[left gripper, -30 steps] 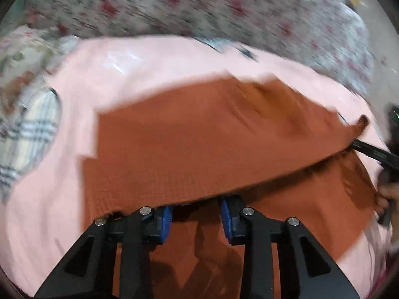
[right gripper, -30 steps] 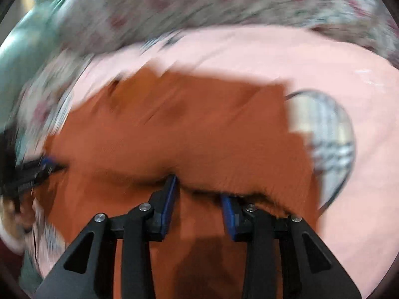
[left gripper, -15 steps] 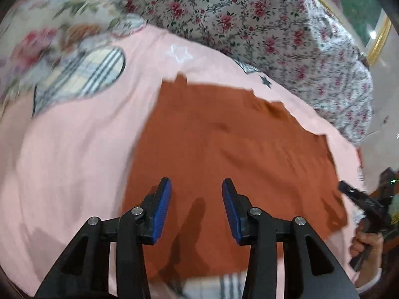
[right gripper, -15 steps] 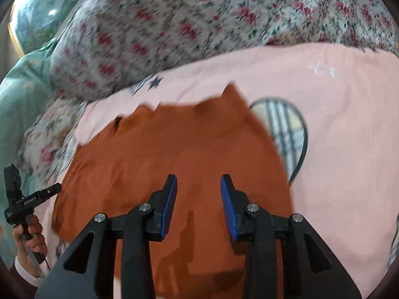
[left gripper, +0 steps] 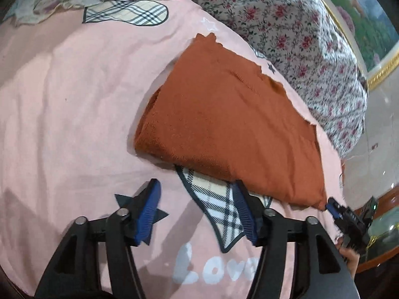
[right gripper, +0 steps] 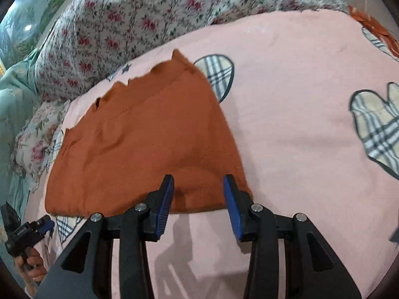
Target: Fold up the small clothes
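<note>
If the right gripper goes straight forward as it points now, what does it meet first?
Most likely the near folded edge of the rust-orange garment, which lies between the open right gripper fingertips. How far below them it lies is unclear.

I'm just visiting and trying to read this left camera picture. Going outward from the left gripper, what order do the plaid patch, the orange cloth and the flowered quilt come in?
From the left gripper:
1. Plaid patch, between the open fingers.
2. Orange cloth, folded, just beyond it on the pink sheet.
3. Flowered quilt, at the back, upper right.
</note>
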The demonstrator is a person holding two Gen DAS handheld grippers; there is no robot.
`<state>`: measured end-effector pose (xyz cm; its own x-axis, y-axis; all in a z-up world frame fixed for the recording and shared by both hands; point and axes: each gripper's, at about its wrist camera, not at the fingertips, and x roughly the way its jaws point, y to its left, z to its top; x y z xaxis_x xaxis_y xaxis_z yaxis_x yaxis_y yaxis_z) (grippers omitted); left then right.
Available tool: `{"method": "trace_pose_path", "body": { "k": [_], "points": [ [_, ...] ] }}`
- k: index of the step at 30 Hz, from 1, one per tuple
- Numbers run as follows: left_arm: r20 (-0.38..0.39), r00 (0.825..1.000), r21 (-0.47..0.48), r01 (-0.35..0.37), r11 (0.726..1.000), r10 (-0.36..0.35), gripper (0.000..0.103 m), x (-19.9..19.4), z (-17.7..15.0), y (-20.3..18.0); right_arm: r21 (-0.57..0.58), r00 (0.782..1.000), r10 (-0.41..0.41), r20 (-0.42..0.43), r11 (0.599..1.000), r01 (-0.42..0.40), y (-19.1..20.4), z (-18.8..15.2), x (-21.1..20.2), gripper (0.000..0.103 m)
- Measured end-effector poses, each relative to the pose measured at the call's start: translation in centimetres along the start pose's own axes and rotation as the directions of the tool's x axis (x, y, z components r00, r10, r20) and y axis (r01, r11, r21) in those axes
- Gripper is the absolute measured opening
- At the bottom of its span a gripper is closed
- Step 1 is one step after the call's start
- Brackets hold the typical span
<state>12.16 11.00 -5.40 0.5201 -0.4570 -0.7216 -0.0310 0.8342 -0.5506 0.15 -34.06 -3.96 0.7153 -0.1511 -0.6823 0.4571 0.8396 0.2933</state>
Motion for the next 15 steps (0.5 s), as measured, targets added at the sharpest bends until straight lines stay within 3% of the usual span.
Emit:
{"method": "trace_pose_path", "body": {
  "k": [4,6,13,14,15],
  "points": [
    [0.014,1.0,-0.044,-0.002,0.999,0.002,0.08,0.9,0.5,-0.4,-0.007,0.999,0.042,0.019,0.999,-0.042,1.2,-0.1,-1.0,0.044],
    [0.031,0.999,-0.059,-0.013,0.998,0.015,0.083,1.6,0.9,-0.8,-0.012,0.998,0.06,0.015,0.998,-0.06,1.7,-0.3,-1.1,0.045],
    [0.114,0.989,-0.092,-0.082,0.992,0.092,0.081,4.1,3.5,-1.8,-0.026,0.994,0.107,-0.008,0.994,-0.107,3.0,-0.8,-0.9,0.046],
    [0.12,0.987,-0.094,-0.093,0.991,0.104,0.079,4.3,3.8,-1.9,-0.028,0.994,0.113,-0.012,0.993,-0.113,3.1,-0.8,-0.8,0.046],
    [0.128,0.984,-0.094,-0.108,0.99,0.12,0.069,4.5,4.2,-2.1,-0.028,0.993,0.115,-0.014,0.993,-0.116,3.1,-0.8,-0.7,0.046]
  ]
}}
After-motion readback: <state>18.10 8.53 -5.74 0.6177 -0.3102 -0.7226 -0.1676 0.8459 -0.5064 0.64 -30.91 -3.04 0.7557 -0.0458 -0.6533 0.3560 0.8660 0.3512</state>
